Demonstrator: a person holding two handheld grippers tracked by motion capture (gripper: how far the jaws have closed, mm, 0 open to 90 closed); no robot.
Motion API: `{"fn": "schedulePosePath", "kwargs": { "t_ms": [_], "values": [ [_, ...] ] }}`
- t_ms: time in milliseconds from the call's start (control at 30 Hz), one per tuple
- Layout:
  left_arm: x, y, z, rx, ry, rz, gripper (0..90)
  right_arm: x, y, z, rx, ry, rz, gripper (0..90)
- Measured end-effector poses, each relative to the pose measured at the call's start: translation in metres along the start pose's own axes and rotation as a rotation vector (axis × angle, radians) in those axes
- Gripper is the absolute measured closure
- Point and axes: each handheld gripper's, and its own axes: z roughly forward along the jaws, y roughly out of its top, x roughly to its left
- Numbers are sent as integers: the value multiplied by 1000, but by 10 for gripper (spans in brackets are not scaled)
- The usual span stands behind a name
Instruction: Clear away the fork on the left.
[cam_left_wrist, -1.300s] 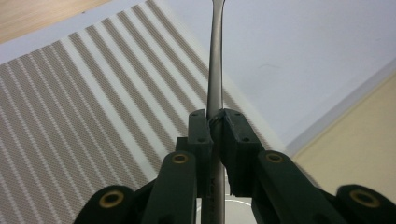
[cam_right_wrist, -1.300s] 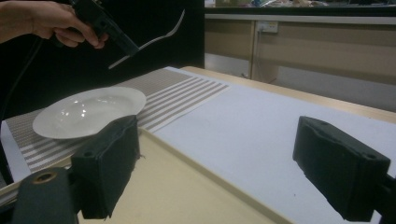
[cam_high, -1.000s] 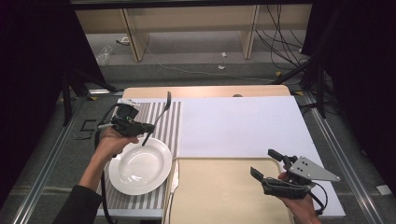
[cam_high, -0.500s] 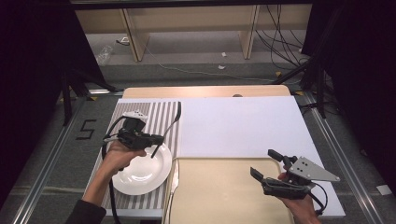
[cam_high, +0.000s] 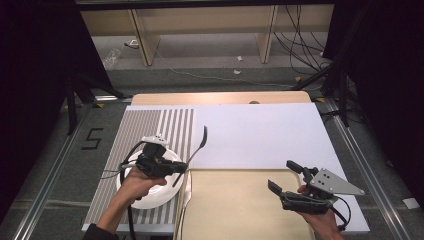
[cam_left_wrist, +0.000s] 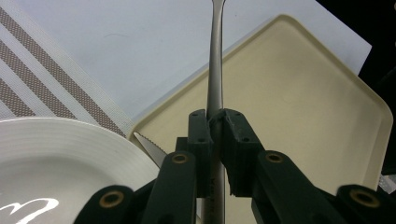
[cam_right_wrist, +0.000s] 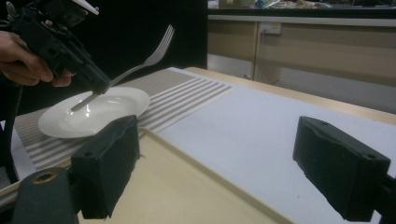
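The left hand-held gripper (cam_high: 172, 166) is clamped on the handle of a silver metal fork (cam_high: 196, 148), jaws closed tight around it approx. mid-handle. The fork is lifted off the tabletop (cam_high: 260, 130), tines (cam_right_wrist: 166, 35) raised and pointing away from the person, handle end hanging over the round white ceramic plate (cam_high: 150, 197). In the left gripper view the fork handle (cam_left_wrist: 215, 70) runs straight up between the 2 jaws.

The plate sits on a brown-and-white striped placemat (cam_high: 145, 127) at the left. A serrated silver knife (cam_left_wrist: 150, 148) lies betw. the plate and the beige plastic tray (cam_high: 235, 210), which rests at the near edge.

The right hand-held gripper (cam_high: 285, 177) hovers over the tray's right side, jaws wide apart and empty; its 2 black pads (cam_right_wrist: 109, 163) stand well apart in the right gripper view.
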Motion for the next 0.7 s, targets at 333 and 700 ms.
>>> {"fn": "schedulePosePath", "kwargs": {
  "t_ms": [333, 700],
  "values": [
    [-16, -13, 17, 64, -49, -2, 814, 2, 0, 0, 3, -2, -2, 155],
    [-28, -24, 30, 109, -66, -3, 813, 0, 0, 0, 6, -7, 3, 155]
  ]
}}
